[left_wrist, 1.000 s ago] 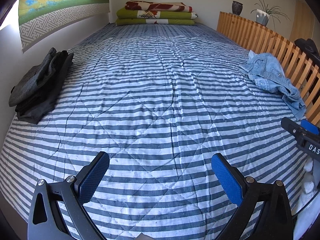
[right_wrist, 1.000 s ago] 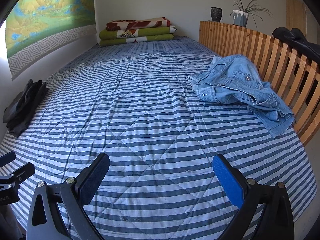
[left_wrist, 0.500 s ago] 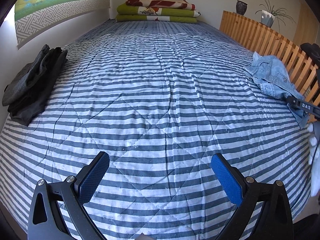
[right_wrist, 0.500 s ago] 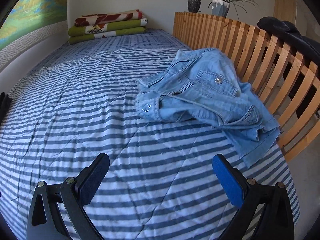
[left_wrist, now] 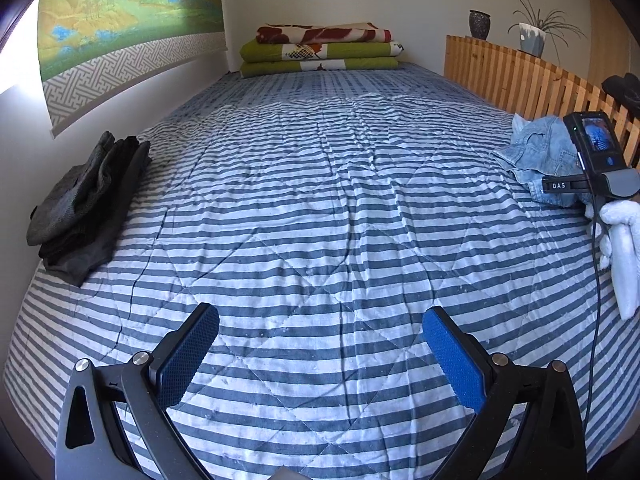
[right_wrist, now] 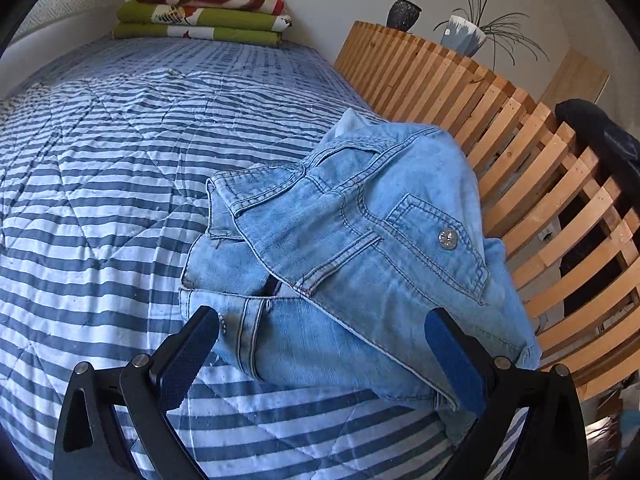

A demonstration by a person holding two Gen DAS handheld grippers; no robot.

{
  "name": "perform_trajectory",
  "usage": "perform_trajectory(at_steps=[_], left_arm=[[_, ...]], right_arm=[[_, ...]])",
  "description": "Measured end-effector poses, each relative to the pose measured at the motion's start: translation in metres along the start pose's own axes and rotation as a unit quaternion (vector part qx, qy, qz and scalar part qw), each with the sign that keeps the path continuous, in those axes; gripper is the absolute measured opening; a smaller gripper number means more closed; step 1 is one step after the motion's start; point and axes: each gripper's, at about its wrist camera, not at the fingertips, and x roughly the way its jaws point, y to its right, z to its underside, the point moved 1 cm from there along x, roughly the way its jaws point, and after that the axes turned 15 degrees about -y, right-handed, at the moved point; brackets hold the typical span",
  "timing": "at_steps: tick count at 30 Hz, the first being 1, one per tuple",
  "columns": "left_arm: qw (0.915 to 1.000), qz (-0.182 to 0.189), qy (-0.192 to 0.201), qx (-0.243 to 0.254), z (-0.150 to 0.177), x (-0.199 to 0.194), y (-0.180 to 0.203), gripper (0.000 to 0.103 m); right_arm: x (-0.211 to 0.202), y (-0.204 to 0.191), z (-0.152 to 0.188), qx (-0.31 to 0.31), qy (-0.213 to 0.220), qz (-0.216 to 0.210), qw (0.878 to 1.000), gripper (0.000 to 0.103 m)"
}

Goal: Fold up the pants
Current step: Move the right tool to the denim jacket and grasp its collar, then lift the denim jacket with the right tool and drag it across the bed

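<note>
Your right gripper [right_wrist: 322, 350] hangs with jaws wide just above the crumpled light denim pants [right_wrist: 356, 248], centre-right of its frame beside the wooden slat rail [right_wrist: 520, 152]. Your left gripper [left_wrist: 320, 354] is spread wide over the bare striped quilt [left_wrist: 320, 200].

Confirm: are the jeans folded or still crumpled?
Crumpled. The jeans lie in a bunched heap by the slats, waistband and pocket overlapping unevenly.

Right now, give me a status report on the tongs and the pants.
Both tongs open, empty. Right tongs close over crumpled denim pants beside the wooden slat rail. Left tongs over bare striped quilt. Nothing in the way.
</note>
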Motion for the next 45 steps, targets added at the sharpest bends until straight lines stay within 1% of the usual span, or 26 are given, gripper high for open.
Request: perform_trajectory(at_steps=[4, 9, 10, 12, 13, 14, 16, 17, 18, 19, 20, 21, 23, 24, 27, 32, 35, 39, 41, 42, 45], left_arm=[[1.0, -0.002, -0.001, -0.003, -0.003, 0.001, -0.002, 0.103], [1.0, -0.004, -0.002, -0.004, -0.001, 0.002, -0.004, 0.103], [1.0, -0.004, -0.004, -0.003, -0.001, 0.002, -0.004, 0.103], [1.0, -0.003, -0.007, -0.003, 0.0, 0.004, -0.005, 0.103], [0.9999, -0.003, -0.009, -0.004, 0.001, 0.006, -0.006, 0.103], [0.9999, -0.003, -0.011, -0.004, 0.001, 0.007, -0.007, 0.103], [0.9999, -0.004, -0.013, -0.007, 0.002, 0.009, -0.011, 0.103], [0.9998, -0.006, -0.014, -0.009, 0.003, 0.01, -0.013, 0.103], [0.9998, -0.007, -0.016, -0.012, 0.003, 0.011, -0.016, 0.103], [0.9997, -0.005, -0.017, -0.016, 0.003, 0.012, -0.019, 0.103], [0.9996, -0.001, -0.02, -0.021, 0.003, 0.013, -0.023, 0.103], [0.9994, 0.003, -0.023, -0.026, 0.002, 0.014, -0.026, 0.103], [0.9991, 0.006, -0.024, -0.035, 0.002, 0.014, -0.032, 0.103], [0.9989, 0.008, -0.024, -0.039, 0.002, 0.014, -0.035, 0.103], [0.9987, 0.011, -0.021, -0.045, 0.002, 0.012, -0.042, 0.103], [0.9986, 0.016, -0.02, -0.047, 0.006, 0.007, -0.052, 0.103], [0.999, 0.019, -0.013, -0.039, 0.009, 0.002, -0.054, 0.103], [0.9991, 0.019, -0.003, -0.037, 0.012, -0.005, -0.058, 0.103], [0.9989, 0.02, 0.0, -0.042, 0.013, -0.008, -0.062, 0.103], [0.9988, 0.02, 0.003, -0.045, 0.013, -0.009, -0.065, 0.103], [0.998, 0.021, 0.01, -0.058, 0.013, -0.014, -0.079, 0.103]], right_arm=[[0.014, -0.004, -0.009, -0.013, -0.015, 0.004, 1.0, 0.101], [0.025, -0.008, -0.014, -0.027, -0.028, -0.002, 0.999, 0.101], [0.025, -0.008, -0.014, -0.028, -0.031, -0.01, 0.999, 0.101], [0.025, -0.01, -0.012, -0.031, -0.039, -0.049, 0.998, 0.101], [0.025, -0.013, -0.011, -0.037, -0.04, -0.055, 0.997, 0.101], [0.026, -0.017, -0.011, -0.047, -0.038, -0.044, 0.997, 0.101], [0.029, -0.024, -0.011, -0.07, -0.033, -0.008, 0.997, 0.1], [0.03, -0.024, -0.012, -0.075, -0.031, 0.002, 0.997, 0.1], [0.03, -0.023, -0.013, -0.077, -0.03, 0.002, 0.997, 0.088], [0.029, -0.02, -0.015, -0.078, -0.03, -0.006, 0.996, 0.078], [0.028, -0.018, -0.017, -0.078, -0.035, -0.021, 0.996, 0.058], [0.026, -0.014, -0.018, -0.075, -0.041, -0.041, 0.996, 0.041], [0.022, -0.005, -0.022, -0.06, -0.045, -0.061, 0.995, 0.021], [0.018, 0.001, -0.023, -0.051, -0.044, -0.068, 0.995, 0.018], [0.005, 0.016, -0.025, -0.026, -0.023, -0.07, 0.997, 0.014], [-0.028, 0.042, -0.022, 0.007, 0.01, -0.065, 0.998, 0.012], [-0.056, 0.06, -0.018, 0.028, 0.028, -0.073, 0.997, 0.011], [-0.105, 0.072, -0.007, 0.029, 0.055, -0.078, 0.995, 0.011], [-0.131, 0.071, -0.004, 0.025, 0.067, -0.083, 0.994, 0.01], [-0.145, 0.068, -0.003, 0.018, 0.071, -0.093, 0.993, 0.01], [-0.186, 0.045, -0.001, -0.017, 0.087, -0.12, 0.989, 0.01]])
